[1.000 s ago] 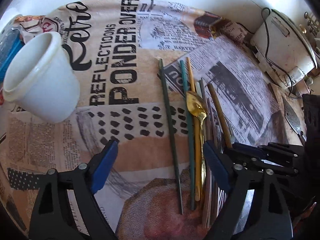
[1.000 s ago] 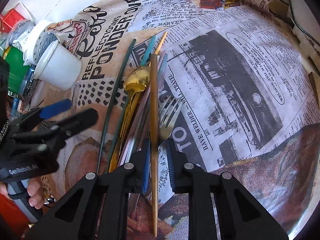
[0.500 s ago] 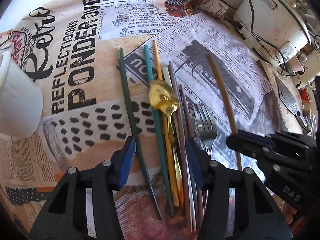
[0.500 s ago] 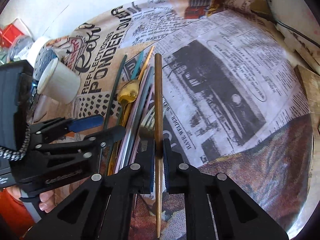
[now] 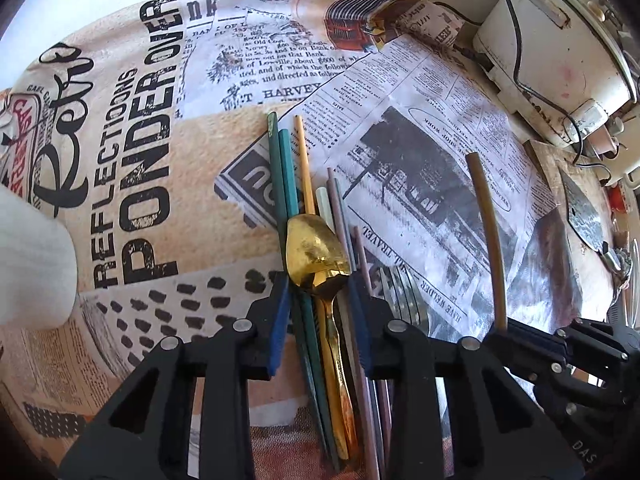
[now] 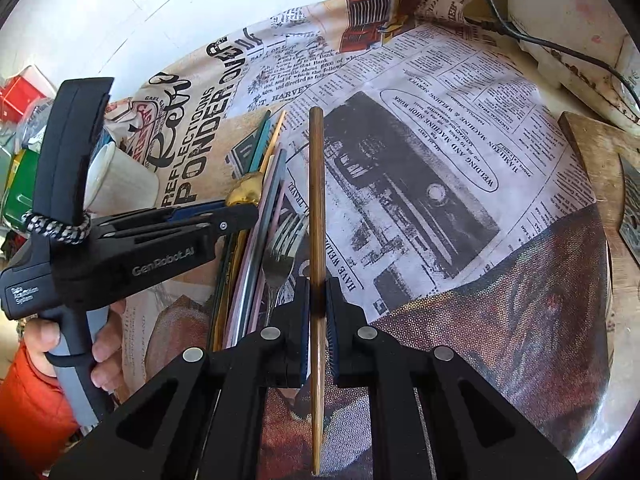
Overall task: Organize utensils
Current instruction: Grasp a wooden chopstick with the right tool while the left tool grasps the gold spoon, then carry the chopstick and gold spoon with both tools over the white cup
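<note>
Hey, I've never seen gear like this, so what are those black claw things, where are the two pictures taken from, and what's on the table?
The black claws are hand-held grippers, one in each of a person's hands, not a robot. Each picture comes from a camera on one gripper, looking along its two fingers. The right gripper is shut on a brown chopstick, lifted apart from the rest. The left gripper is closing around a bundle on the newspaper-print tablecloth: a gold spoon and coloured chopsticks. A silver fork lies beside them, and a white cup stands to the left.
</note>
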Available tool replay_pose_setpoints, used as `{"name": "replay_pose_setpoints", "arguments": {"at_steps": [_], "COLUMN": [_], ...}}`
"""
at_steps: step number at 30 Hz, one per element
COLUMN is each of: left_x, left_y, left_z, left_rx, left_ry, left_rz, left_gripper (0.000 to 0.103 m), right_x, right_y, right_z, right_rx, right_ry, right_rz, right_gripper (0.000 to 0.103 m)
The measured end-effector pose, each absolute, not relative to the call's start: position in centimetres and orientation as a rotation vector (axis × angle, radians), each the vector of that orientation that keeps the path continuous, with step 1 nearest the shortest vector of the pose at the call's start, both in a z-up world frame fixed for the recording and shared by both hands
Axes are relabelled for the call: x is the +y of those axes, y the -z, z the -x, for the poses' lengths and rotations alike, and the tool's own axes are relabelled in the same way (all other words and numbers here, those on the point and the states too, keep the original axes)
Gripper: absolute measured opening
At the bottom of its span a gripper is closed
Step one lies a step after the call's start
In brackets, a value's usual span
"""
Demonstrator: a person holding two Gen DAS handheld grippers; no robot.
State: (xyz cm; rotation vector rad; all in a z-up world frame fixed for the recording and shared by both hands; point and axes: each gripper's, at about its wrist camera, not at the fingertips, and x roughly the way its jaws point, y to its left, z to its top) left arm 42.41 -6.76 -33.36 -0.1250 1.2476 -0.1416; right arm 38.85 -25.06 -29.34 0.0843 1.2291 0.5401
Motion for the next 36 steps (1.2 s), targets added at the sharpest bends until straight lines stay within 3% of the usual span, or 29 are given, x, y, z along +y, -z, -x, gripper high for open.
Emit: {"name": "replay_pose_setpoints", "arguments": {"at_steps": [4, 5, 6, 7, 28, 36], "left_x": [-6.7, -6.7, -6.7, -6.7, -8.4, -6.4], "left_y": [33.2, 33.0, 32.8, 32.6, 33.5, 29.8], "left_z": [-42.3, -42.2, -42.0, -41.9, -44.5, -41.7], "left_rx": [1.242, 1.236, 1.232, 1.229, 1.291, 1.197], "left_ry": [0.143, 0.147, 0.164, 0.173, 0.142, 0.14], "left_rz": [0.126, 0.132, 0.147, 0.155, 0.133, 0.173], "left_gripper": [0.024, 0.017, 0.003, 0.001, 0.002, 0.001], "right_x": [-25.6, -25.6, -25.7, -25.8, -27.8, -27.4], "right_y": [29.0, 29.0, 29.0, 29.0, 27.9, 26.4], "right_z": [-38.7, -38.7, -38.7, -38.7, -37.8, -38.2], "right_rx": [1.213, 1.211, 1.21, 1.211, 1.165, 1.117], "right_ry": [-0.545, -0.545, -0.546, -0.549, -0.561, -0.591], "right_rz": [-0.089, -0.09, -0.093, -0.094, -0.099, -0.099], "right_gripper": [0.007, 0.007, 0.007, 0.007, 0.007, 0.007]}}
